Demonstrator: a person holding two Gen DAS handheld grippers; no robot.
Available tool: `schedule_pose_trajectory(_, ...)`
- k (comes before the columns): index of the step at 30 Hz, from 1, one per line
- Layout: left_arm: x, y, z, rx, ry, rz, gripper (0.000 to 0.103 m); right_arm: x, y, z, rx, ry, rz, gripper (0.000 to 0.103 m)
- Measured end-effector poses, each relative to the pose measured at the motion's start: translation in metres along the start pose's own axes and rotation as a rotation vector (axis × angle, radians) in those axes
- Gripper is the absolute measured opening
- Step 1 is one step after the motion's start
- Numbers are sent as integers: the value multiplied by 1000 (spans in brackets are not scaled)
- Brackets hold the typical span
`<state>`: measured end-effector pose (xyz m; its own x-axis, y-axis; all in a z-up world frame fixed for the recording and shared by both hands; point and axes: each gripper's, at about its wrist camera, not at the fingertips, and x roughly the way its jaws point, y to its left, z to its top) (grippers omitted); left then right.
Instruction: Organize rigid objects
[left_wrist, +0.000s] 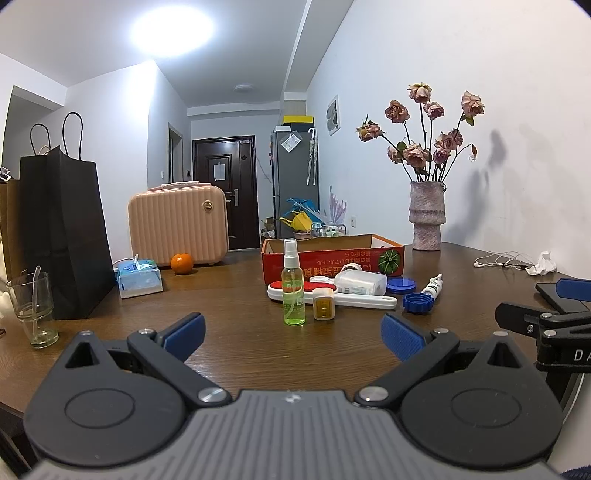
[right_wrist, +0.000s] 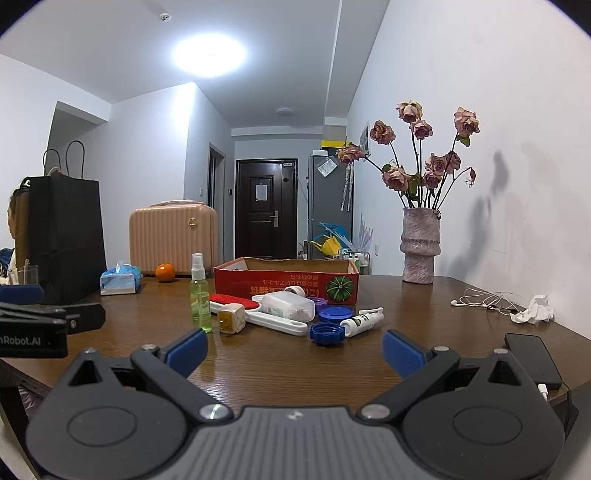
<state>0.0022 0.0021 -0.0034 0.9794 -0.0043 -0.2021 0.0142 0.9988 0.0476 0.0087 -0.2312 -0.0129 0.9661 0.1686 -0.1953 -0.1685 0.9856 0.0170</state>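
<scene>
A cluster of small items lies mid-table before an open red cardboard box (left_wrist: 332, 254) (right_wrist: 286, 282). A green spray bottle (left_wrist: 293, 291) (right_wrist: 200, 299) stands upright beside a cream charger plug (left_wrist: 324, 303) (right_wrist: 231, 319). Behind them lie a white lint brush with a red pad (left_wrist: 351, 299) (right_wrist: 266, 319), a white plastic container (left_wrist: 360, 282) (right_wrist: 288, 306), two blue lids (left_wrist: 417, 302) (right_wrist: 327, 333) and a small white tube (left_wrist: 433, 286) (right_wrist: 360, 323). My left gripper (left_wrist: 293, 338) and right gripper (right_wrist: 295, 350) hover open over the near table, both holding nothing.
A black paper bag (left_wrist: 62, 236), a drinking glass (left_wrist: 33, 308), a tissue pack (left_wrist: 138, 278), an orange (left_wrist: 181, 263) and a pink case (left_wrist: 177, 225) stand at the left. A vase of dried roses (left_wrist: 426, 218), white earphones (right_wrist: 487, 299), crumpled tissue (right_wrist: 537, 310) and a black phone (right_wrist: 533, 360) occupy the right.
</scene>
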Motion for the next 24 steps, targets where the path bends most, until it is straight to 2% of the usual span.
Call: schedule_pose_trajectory(24, 2, -2, -1, 8, -1, -7, 103, 0, -1, 0, 1, -1, -1, 101)
